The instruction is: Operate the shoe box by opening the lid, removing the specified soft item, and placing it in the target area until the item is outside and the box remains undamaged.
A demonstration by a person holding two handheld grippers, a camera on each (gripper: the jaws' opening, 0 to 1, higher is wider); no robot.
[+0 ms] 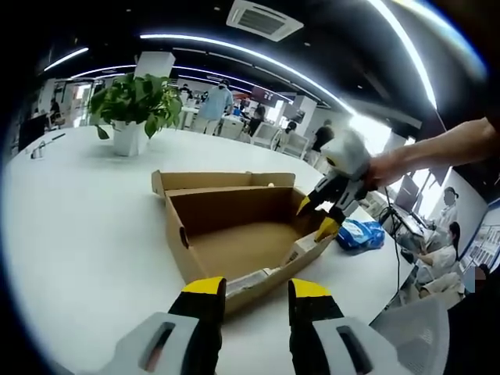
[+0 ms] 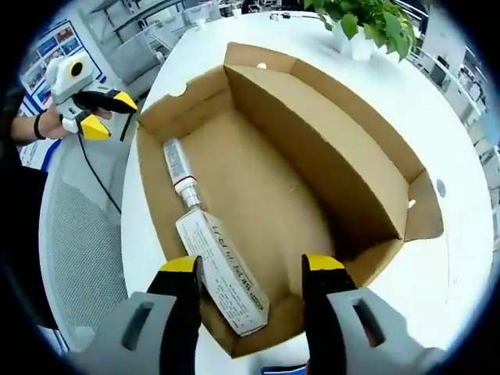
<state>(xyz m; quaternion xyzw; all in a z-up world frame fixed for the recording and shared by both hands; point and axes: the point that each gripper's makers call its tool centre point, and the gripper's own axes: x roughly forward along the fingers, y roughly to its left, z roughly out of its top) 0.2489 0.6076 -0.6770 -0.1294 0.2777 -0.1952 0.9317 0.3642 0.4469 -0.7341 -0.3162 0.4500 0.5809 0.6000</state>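
Note:
The brown cardboard shoe box (image 1: pixel 234 234) (image 2: pixel 258 180) sits on the white table with its lid (image 1: pixel 223 181) folded back. Inside, white printed packaging (image 2: pixel 223 273) lies along one wall. A blue soft item (image 1: pixel 361 233) rests on the table just outside the box. My left gripper (image 1: pixel 256 289) is open, hovering before the box's near wall, and appears again, hand-held, as the left gripper (image 2: pixel 109 116) off the table edge. My right gripper (image 2: pixel 251 266) is open above the box's end with nothing between its jaws. In the left gripper view the right gripper (image 1: pixel 319 216) hangs over the box's far corner.
A potted green plant (image 1: pixel 133 109) (image 2: pixel 367 23) stands on the table (image 1: pixel 86 234) beyond the box. A mesh office chair (image 2: pixel 78 234) stands beside the table edge. People sit and stand at desks in the background.

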